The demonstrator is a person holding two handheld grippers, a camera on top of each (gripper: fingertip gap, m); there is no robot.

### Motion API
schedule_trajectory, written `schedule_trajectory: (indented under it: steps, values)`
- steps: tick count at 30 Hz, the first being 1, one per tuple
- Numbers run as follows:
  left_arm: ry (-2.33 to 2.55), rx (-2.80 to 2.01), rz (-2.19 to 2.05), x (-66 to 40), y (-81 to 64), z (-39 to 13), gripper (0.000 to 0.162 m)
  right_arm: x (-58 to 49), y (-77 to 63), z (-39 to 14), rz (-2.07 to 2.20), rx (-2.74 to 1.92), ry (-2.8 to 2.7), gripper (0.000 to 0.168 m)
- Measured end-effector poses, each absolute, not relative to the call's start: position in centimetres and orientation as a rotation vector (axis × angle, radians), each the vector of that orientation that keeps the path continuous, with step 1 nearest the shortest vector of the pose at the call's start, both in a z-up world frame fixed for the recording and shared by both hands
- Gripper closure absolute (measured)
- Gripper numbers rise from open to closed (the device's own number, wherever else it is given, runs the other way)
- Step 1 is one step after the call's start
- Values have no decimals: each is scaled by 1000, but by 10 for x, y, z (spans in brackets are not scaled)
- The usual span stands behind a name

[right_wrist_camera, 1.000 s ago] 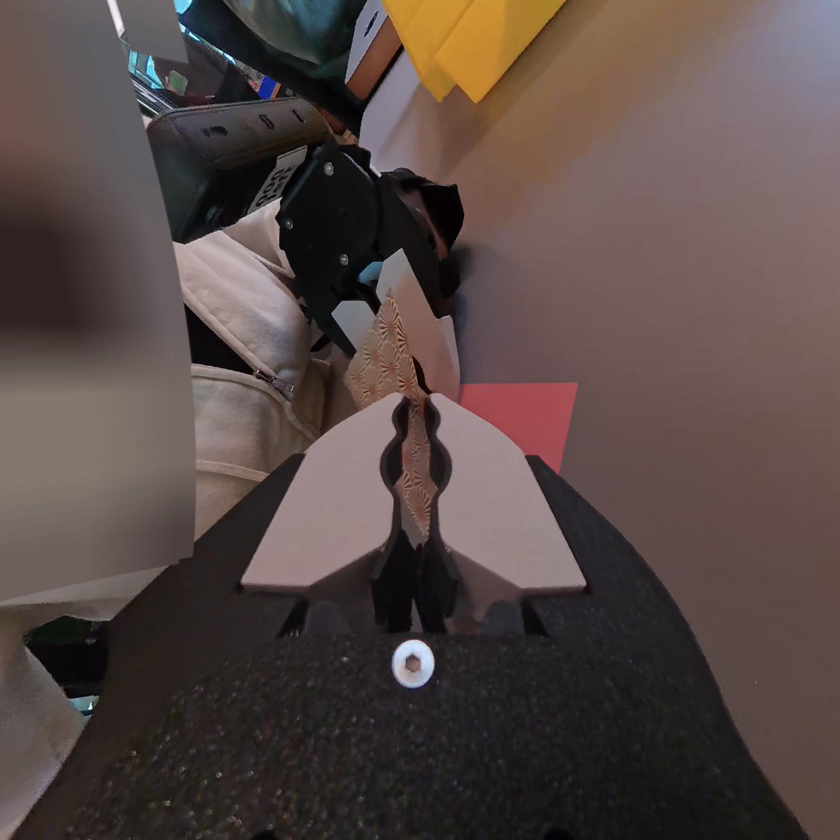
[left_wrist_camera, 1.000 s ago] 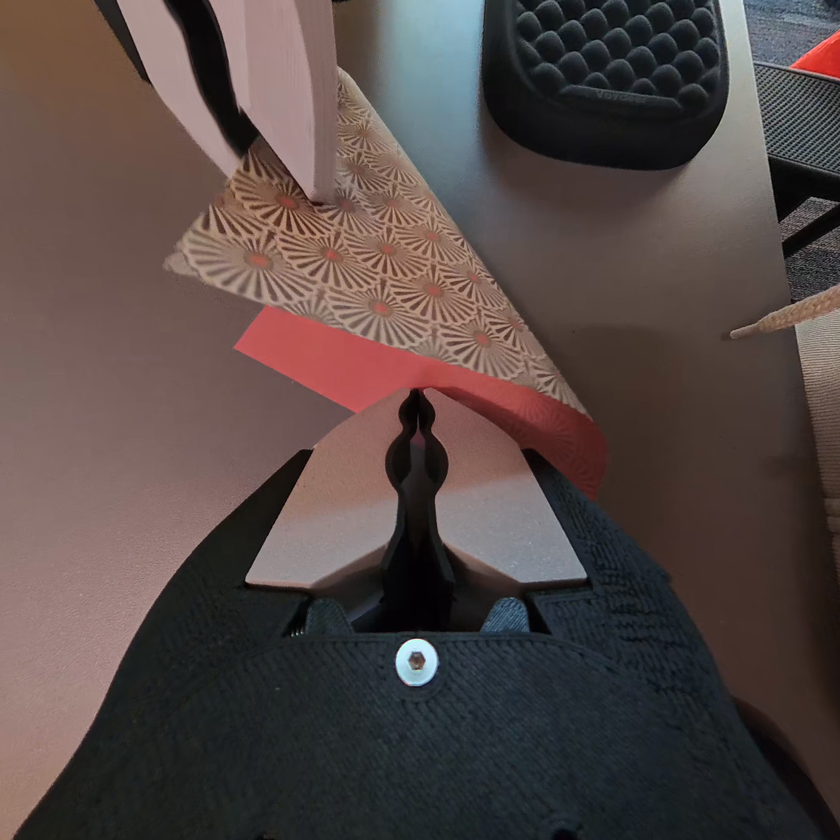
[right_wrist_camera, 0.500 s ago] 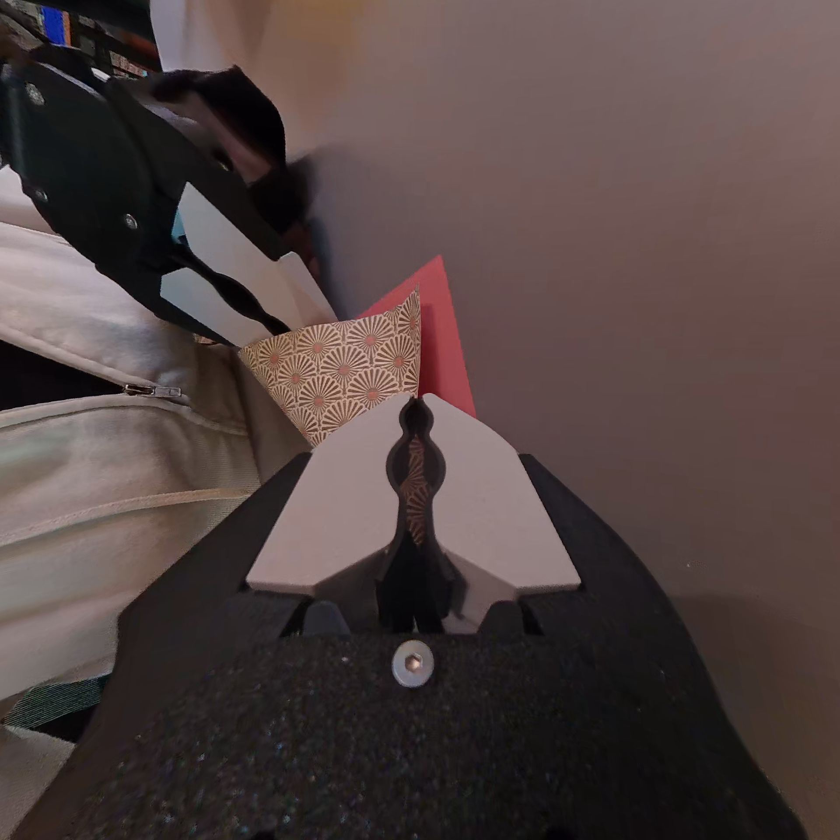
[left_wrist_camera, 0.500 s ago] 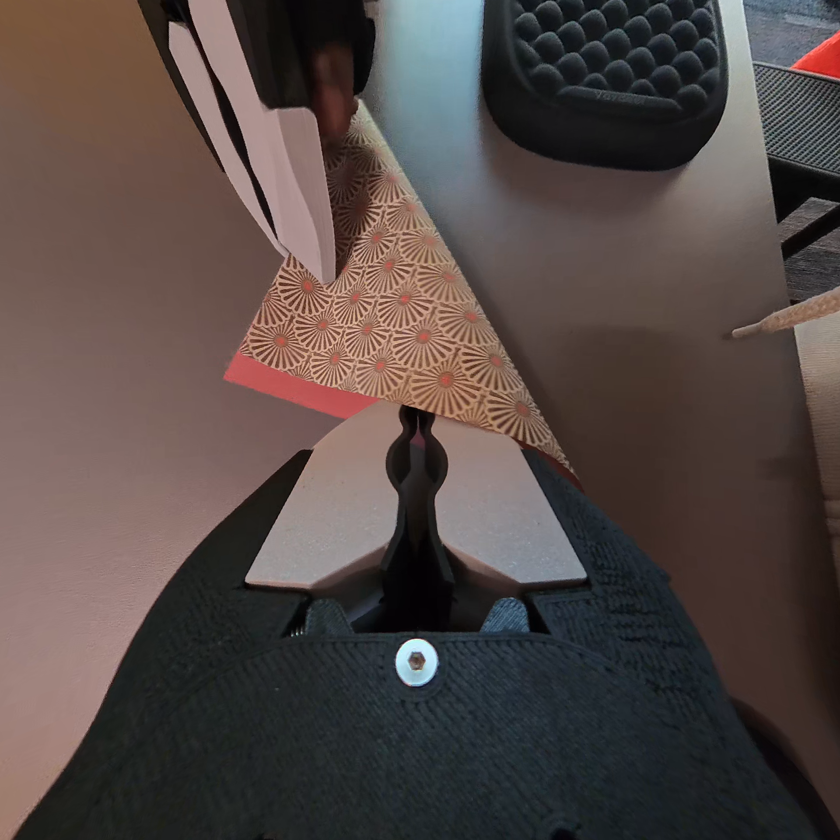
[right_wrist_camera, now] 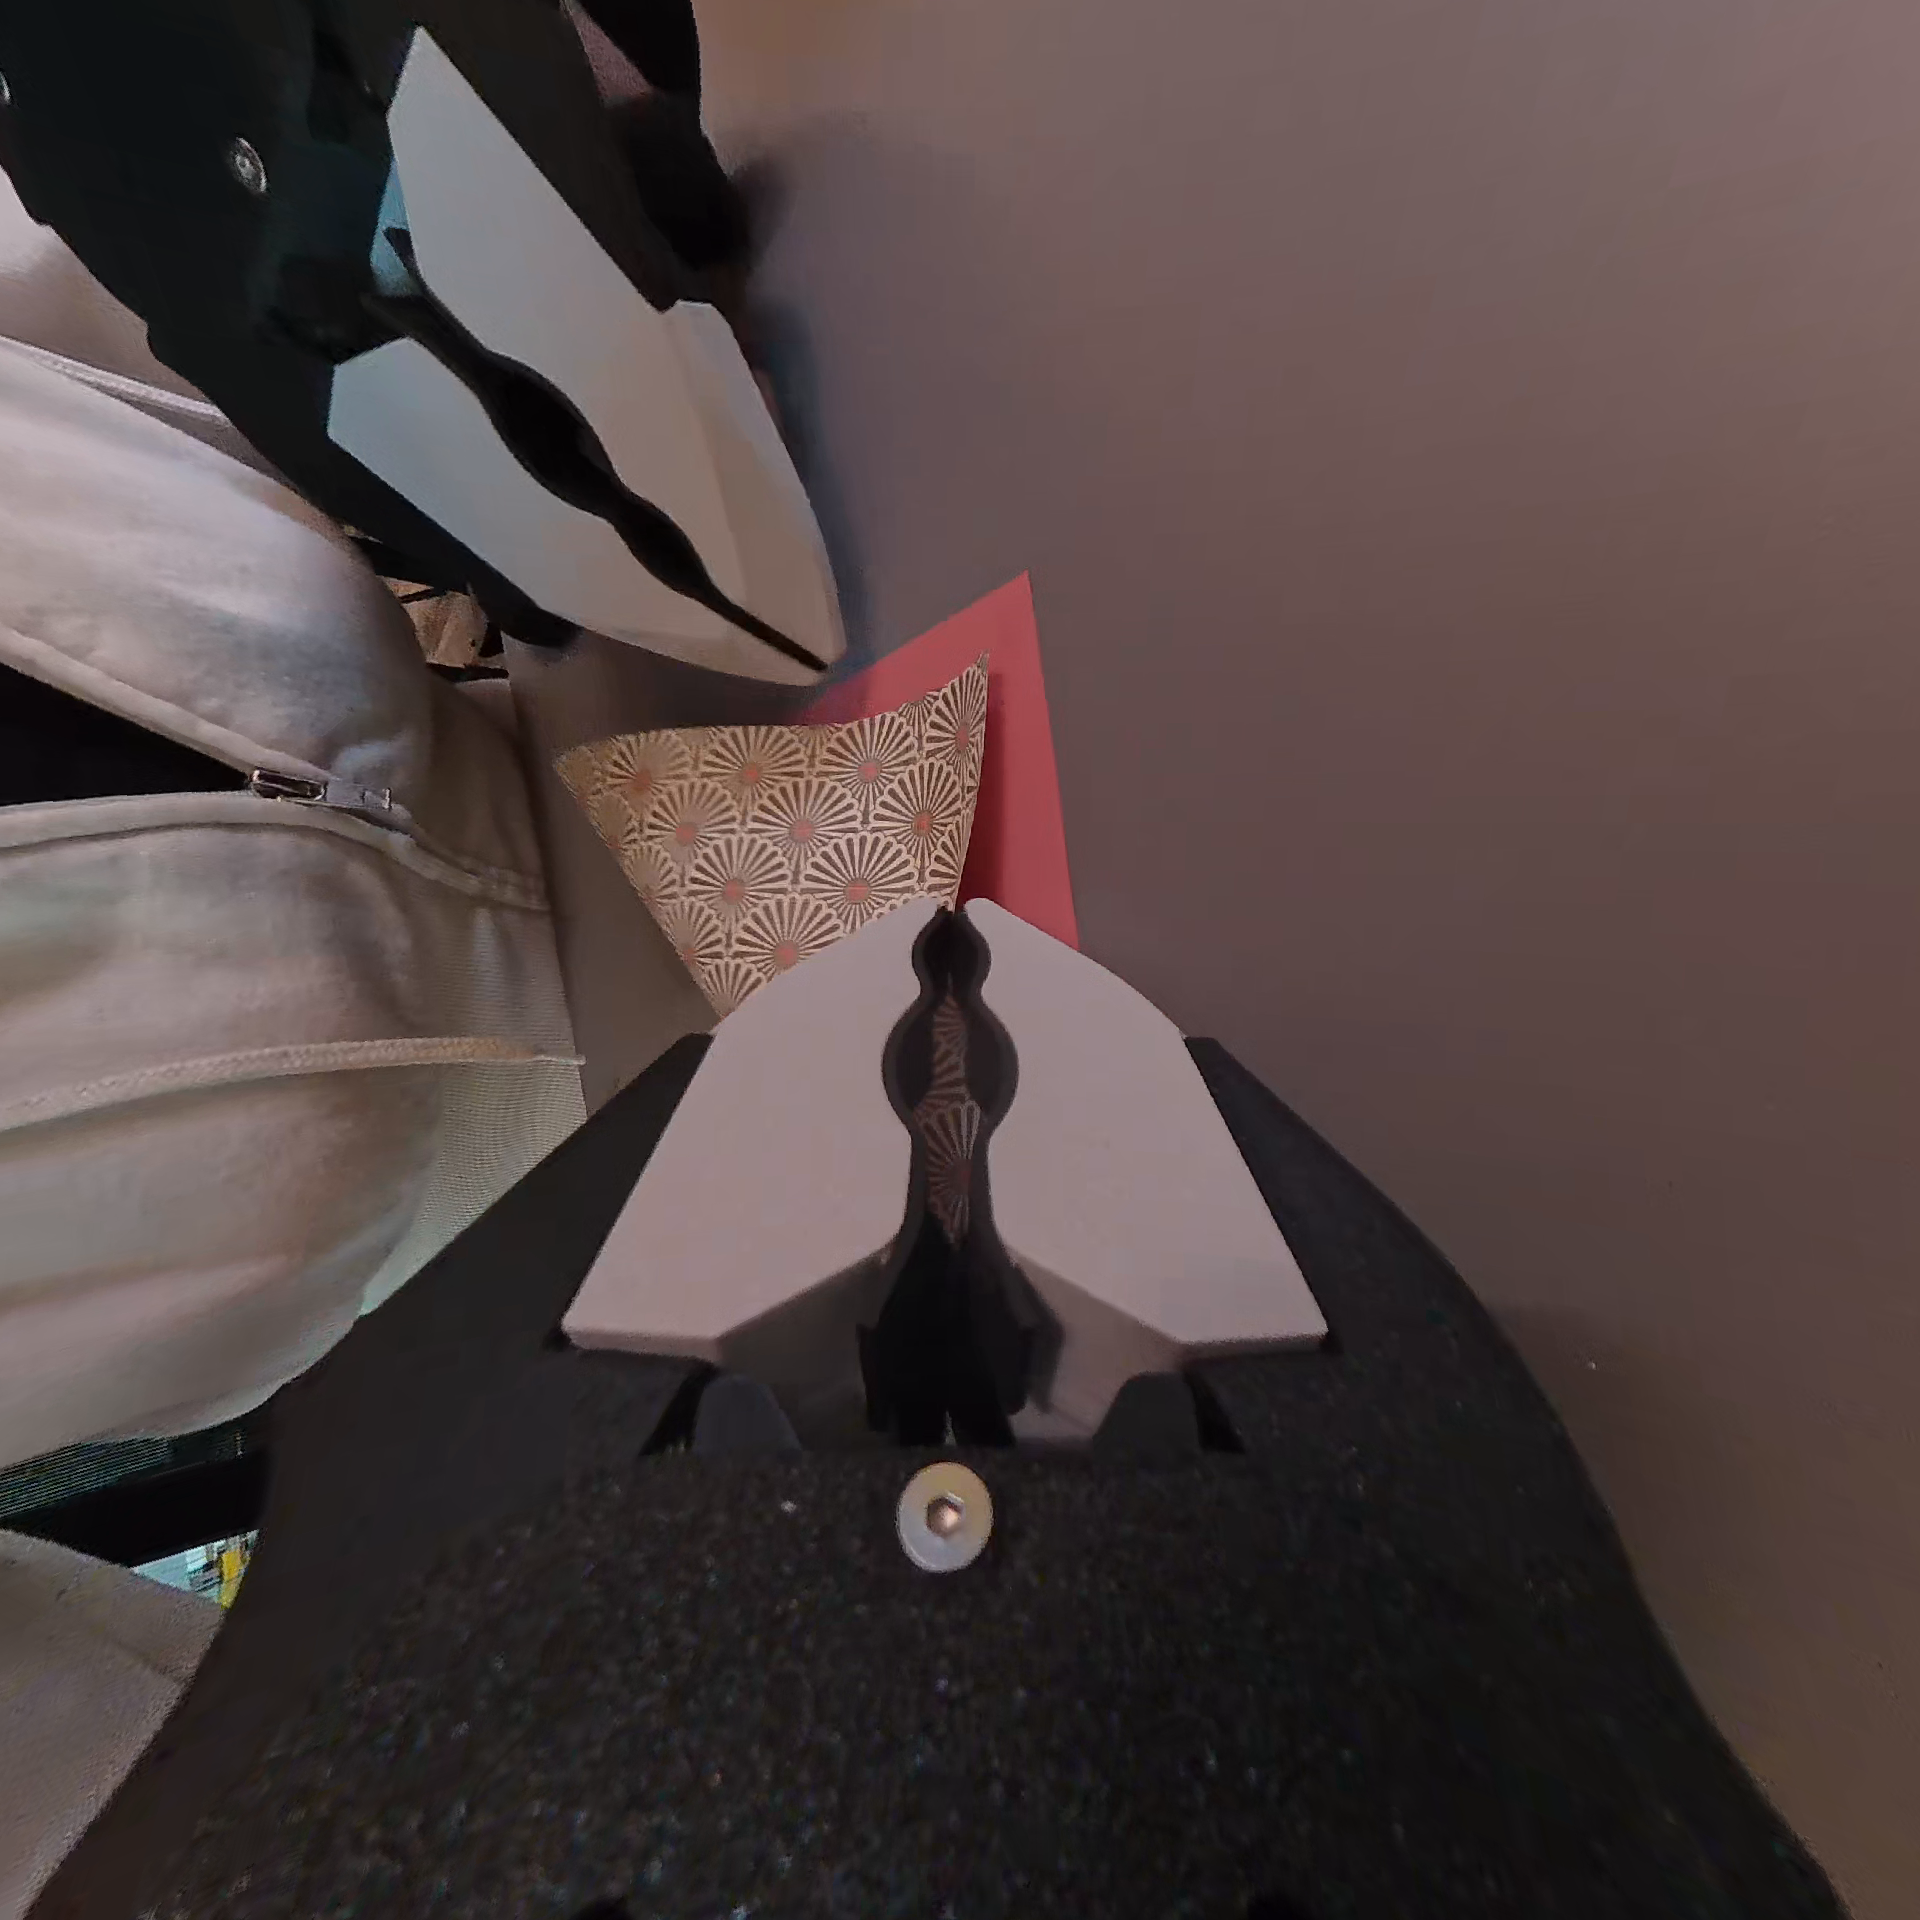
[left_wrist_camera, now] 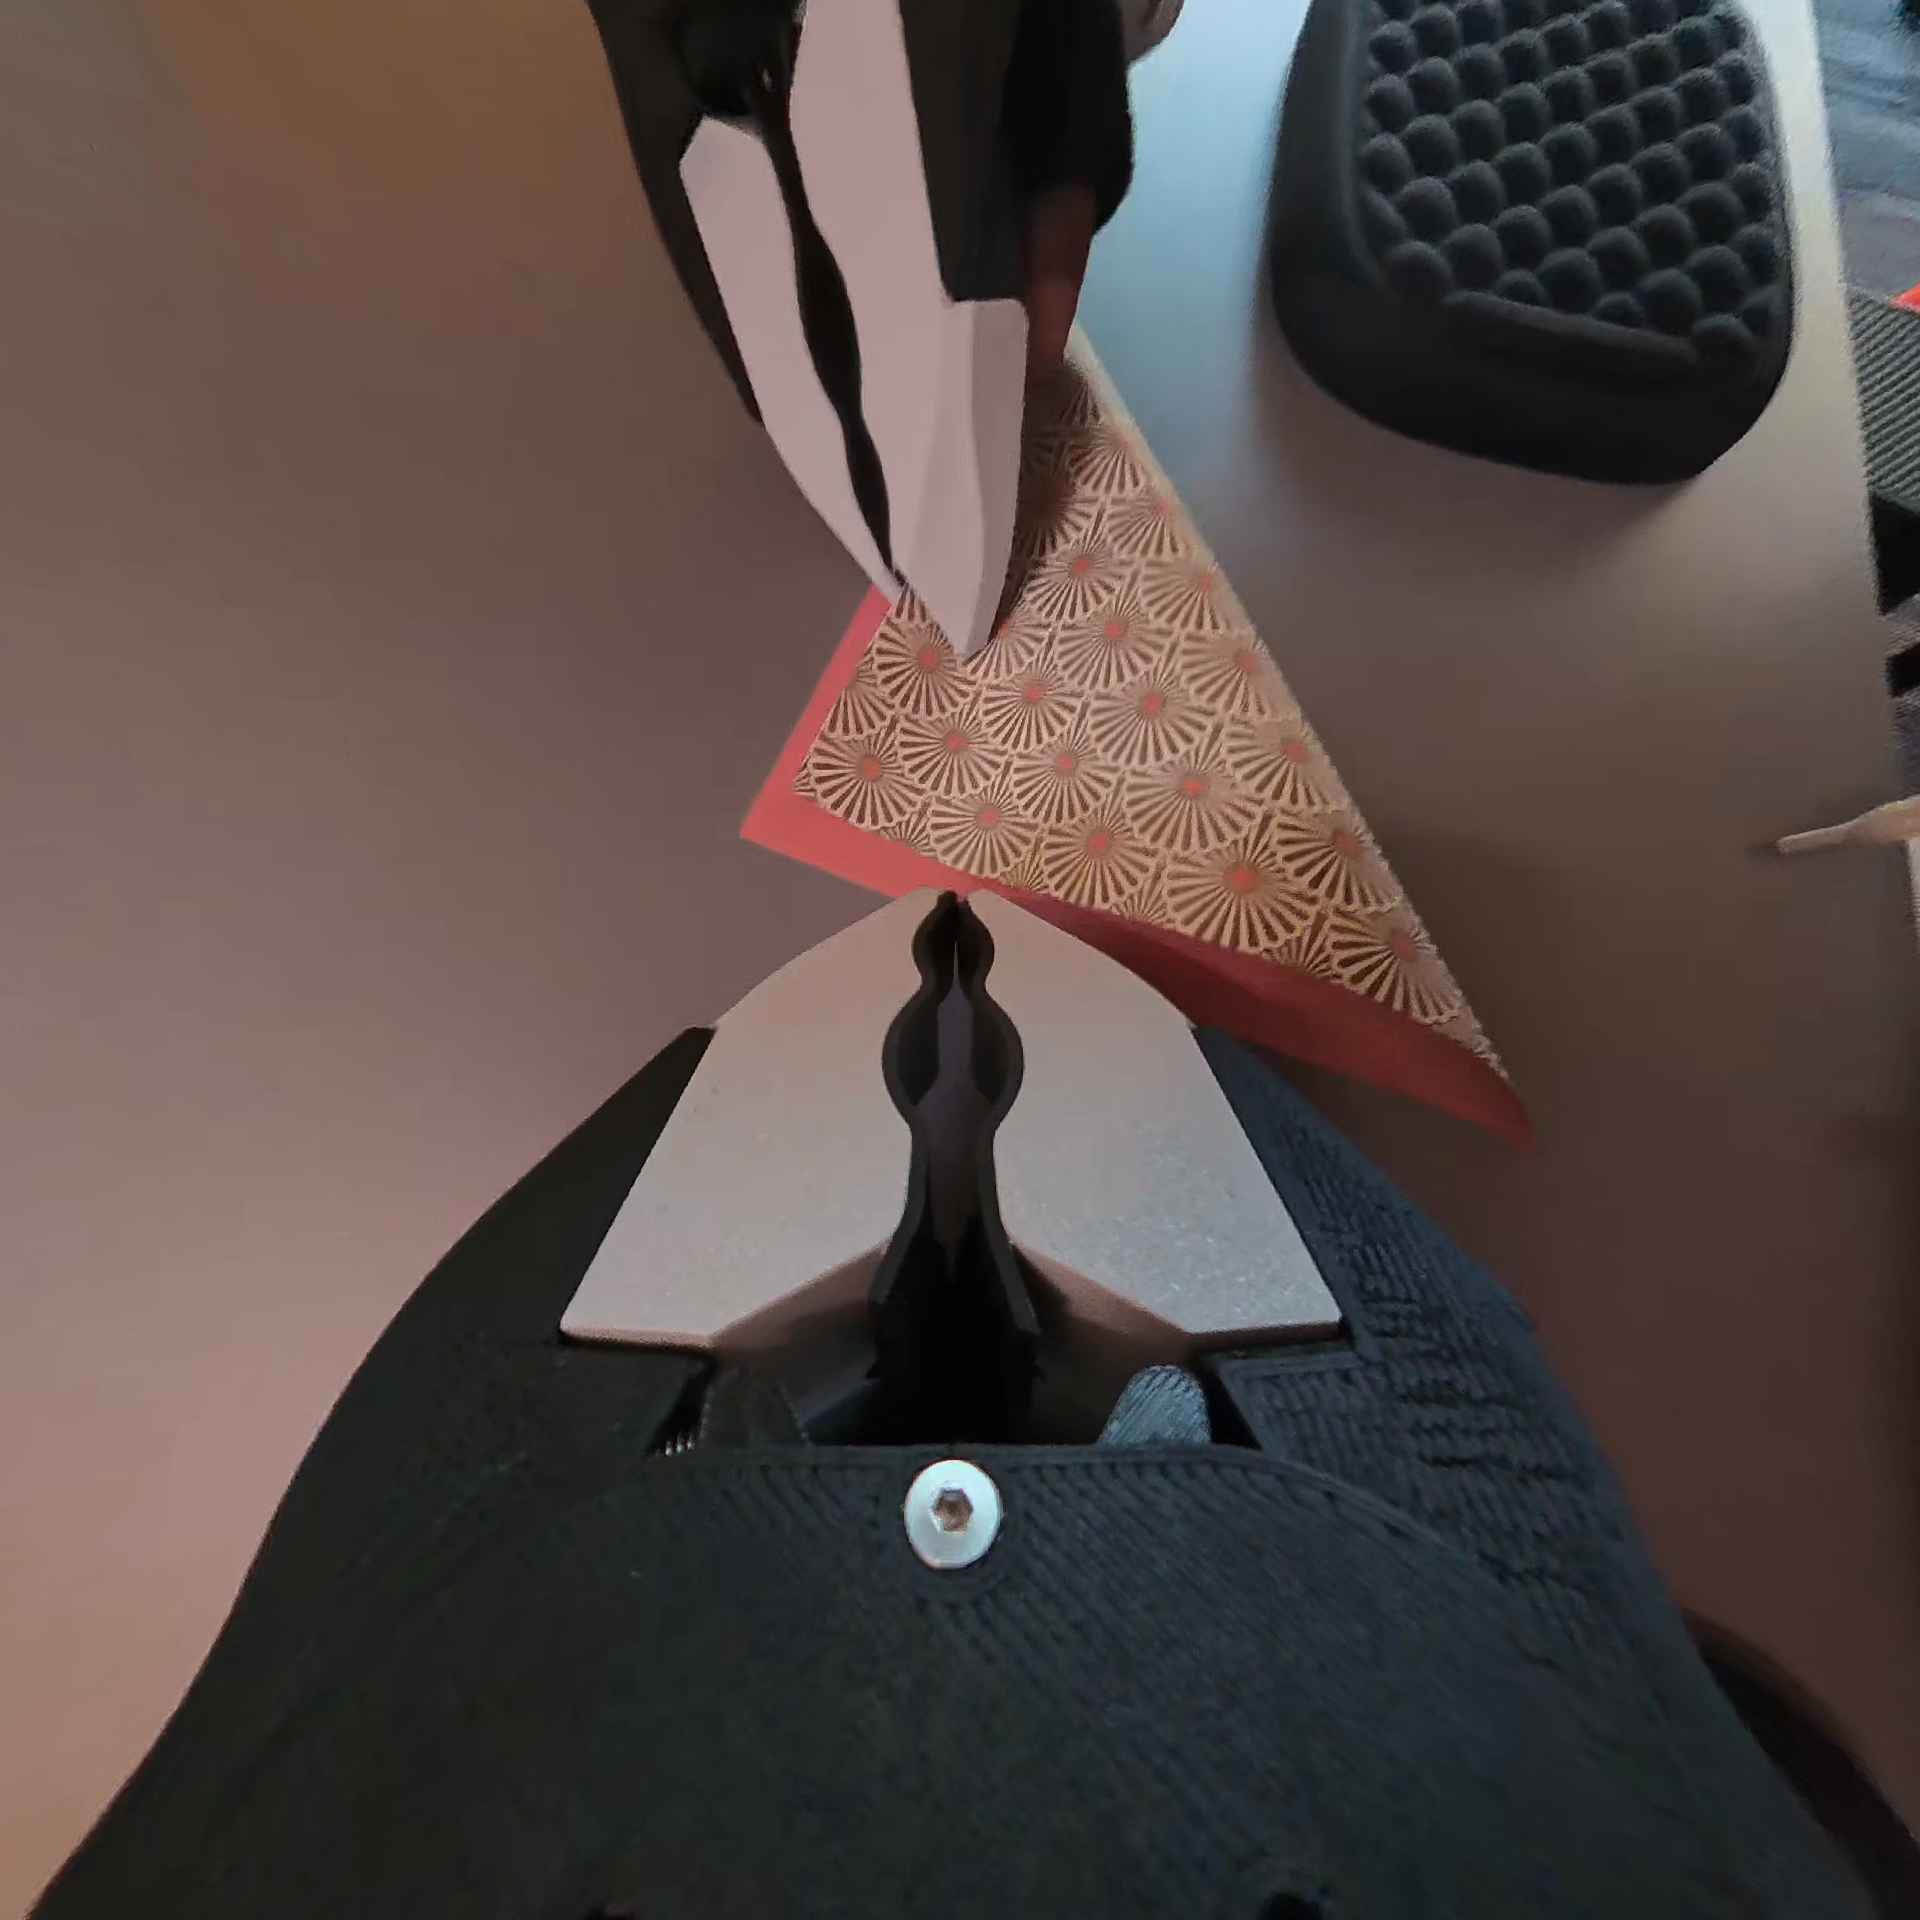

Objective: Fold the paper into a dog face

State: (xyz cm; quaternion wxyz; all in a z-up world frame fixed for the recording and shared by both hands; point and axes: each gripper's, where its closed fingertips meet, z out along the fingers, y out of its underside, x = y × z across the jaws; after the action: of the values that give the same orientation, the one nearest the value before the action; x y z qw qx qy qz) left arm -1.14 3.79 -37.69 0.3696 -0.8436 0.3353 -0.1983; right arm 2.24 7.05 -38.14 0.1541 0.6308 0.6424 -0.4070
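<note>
The paper (left_wrist_camera: pixel 1122 748), fan-patterned on one side and red on the other, lies folded into a triangle on the brown table (left_wrist_camera: pixel 364 675). My left gripper (left_wrist_camera: pixel 954 902) is shut, and only its very tips pinch the red near edge. The paper's near right corner lifts slightly off the table. My right gripper (left_wrist_camera: pixel 951 613) comes down from above, shut on the patterned flap's corner over the red layer. In the right wrist view the patterned paper (right_wrist_camera: pixel 790 831) runs between my right gripper's (right_wrist_camera: pixel 954 912) fingers, and the left gripper (right_wrist_camera: pixel 821 660) sits shut at the red edge.
A black bumpy cushion (left_wrist_camera: pixel 1538 208) lies at the far right of the table, near its right edge. A cord end (left_wrist_camera: pixel 1849 836) pokes in from the right. A person's beige jacket (right_wrist_camera: pixel 208 935) fills the left of the right wrist view.
The right gripper carried the patterned flap over the red layer toward the left gripper, so less red shows. The red paper slid out of the left gripper's gap to its tips.
</note>
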Motion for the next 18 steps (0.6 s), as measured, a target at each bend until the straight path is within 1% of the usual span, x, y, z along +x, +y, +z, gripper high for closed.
schedule_trajectory:
  steps: [7,18]
  values:
    - [958,-2151,-413,-6,36,-384,162,23,67,-381,-1167,1778,1860,168]
    - [936,-2164,-436,-6,35,-384,161,15,69,-382,-1116,1792,1846,168]
